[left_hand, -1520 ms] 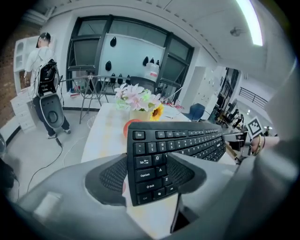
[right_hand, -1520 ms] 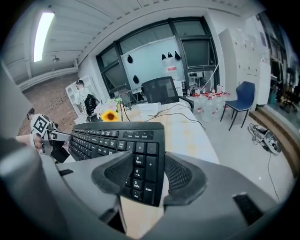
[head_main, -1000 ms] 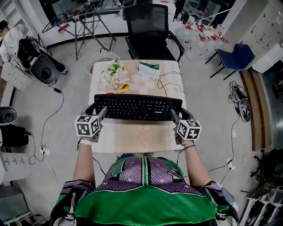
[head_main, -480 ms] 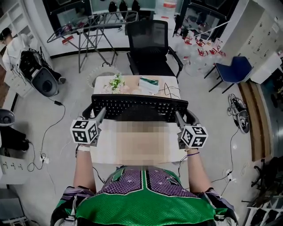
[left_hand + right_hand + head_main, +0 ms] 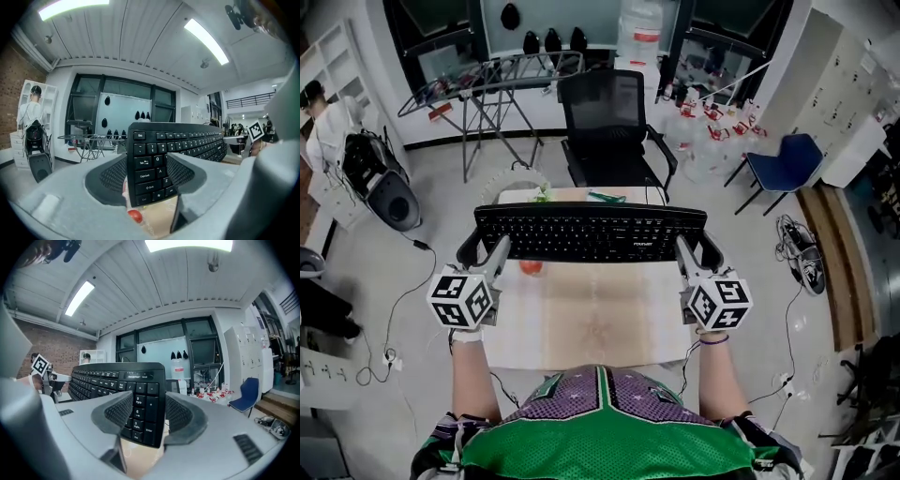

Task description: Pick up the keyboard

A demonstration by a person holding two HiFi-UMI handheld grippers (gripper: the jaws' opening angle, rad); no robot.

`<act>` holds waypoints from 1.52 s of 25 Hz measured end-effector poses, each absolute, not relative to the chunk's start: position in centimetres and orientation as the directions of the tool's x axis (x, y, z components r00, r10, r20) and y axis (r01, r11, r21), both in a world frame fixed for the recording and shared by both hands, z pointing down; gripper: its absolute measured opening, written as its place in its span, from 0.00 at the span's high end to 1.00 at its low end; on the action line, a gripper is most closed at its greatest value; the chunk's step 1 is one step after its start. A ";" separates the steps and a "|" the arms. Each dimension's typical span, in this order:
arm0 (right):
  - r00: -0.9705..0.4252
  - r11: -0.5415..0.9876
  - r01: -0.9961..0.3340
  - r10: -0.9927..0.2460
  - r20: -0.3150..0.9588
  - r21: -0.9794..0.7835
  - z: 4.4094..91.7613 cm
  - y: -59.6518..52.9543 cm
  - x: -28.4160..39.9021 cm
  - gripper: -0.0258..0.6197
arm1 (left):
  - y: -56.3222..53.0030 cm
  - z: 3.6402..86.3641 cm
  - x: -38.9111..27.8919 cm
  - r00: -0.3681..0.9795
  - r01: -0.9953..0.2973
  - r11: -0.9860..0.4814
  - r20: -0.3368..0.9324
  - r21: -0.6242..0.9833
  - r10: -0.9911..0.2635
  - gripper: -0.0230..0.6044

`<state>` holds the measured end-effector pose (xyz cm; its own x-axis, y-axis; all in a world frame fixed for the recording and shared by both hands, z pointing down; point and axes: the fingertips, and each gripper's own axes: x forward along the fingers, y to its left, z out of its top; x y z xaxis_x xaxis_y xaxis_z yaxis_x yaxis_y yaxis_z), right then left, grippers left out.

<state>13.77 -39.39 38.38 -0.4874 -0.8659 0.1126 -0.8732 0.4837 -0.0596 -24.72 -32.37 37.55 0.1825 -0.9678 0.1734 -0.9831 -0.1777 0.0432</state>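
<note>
Head view: black keyboard (image 5: 591, 232) is held level, clear above the wooden table (image 5: 591, 328), spanned between the two tools. Left gripper (image 5: 484, 249) is clamped on the keyboard's left end, right gripper (image 5: 698, 249) on its right end. In each gripper view the padded jaws are seen pressed on either side of that end. Both forearms are stretched forward, roughly parallel, with the grippers pointed near level. A small red object (image 5: 532, 267) is seen on the table just below the left gripper.
</note>
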 end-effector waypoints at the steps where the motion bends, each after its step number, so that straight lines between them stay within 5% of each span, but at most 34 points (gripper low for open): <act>1: -0.487 0.483 -0.874 -0.867 0.106 -0.055 37.9 -39.3 13.8 0.64 | -32.4 37.2 -24.7 0.184 -0.983 -0.179 0.166 0.044 -0.969 0.53; 38: -0.472 0.467 -0.882 -0.876 0.096 -0.069 37.8 -38.1 15.2 0.67 | -32.1 38.4 -23.8 0.205 -0.978 -0.199 0.165 0.057 -0.965 0.53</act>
